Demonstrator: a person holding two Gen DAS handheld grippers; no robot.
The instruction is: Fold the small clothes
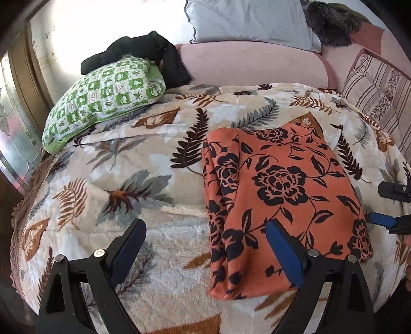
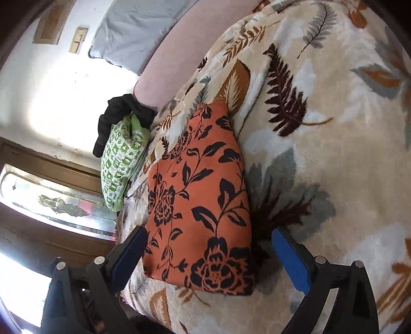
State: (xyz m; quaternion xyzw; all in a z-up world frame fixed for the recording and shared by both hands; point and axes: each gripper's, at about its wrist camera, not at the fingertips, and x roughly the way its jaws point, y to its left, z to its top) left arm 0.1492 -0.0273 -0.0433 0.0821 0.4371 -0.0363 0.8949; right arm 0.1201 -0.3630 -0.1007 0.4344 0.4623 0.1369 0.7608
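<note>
In the left wrist view, the left gripper (image 1: 205,239) hangs over the leaf-patterned blanket (image 1: 143,144) with its jaws spread wide and nothing between them. The folded orange floral garment (image 1: 280,195) lies flat on the blanket ahead of and to the right of this gripper, and its near left edge runs under the right-hand finger (image 1: 282,251) (whether that pad touches the cloth, I cannot tell). Farther ahead and to the left sits a green checked pillow (image 1: 102,100) with a black cloth (image 1: 143,51) draped over its far end; a pale blue pillow (image 1: 246,20) rests well beyond, against a pink headboard (image 1: 251,64). At the far right edge the right gripper (image 1: 390,205) shows beside the garment's right edge. In the right wrist view, the right gripper (image 2: 208,254) also stands with fingers apart, holding nothing, and the orange floral garment (image 2: 200,205) lies directly ahead, its near end between the two blue pads. The green checked pillow (image 2: 120,159) and black cloth (image 2: 120,115) lie beyond it to the left.
</note>
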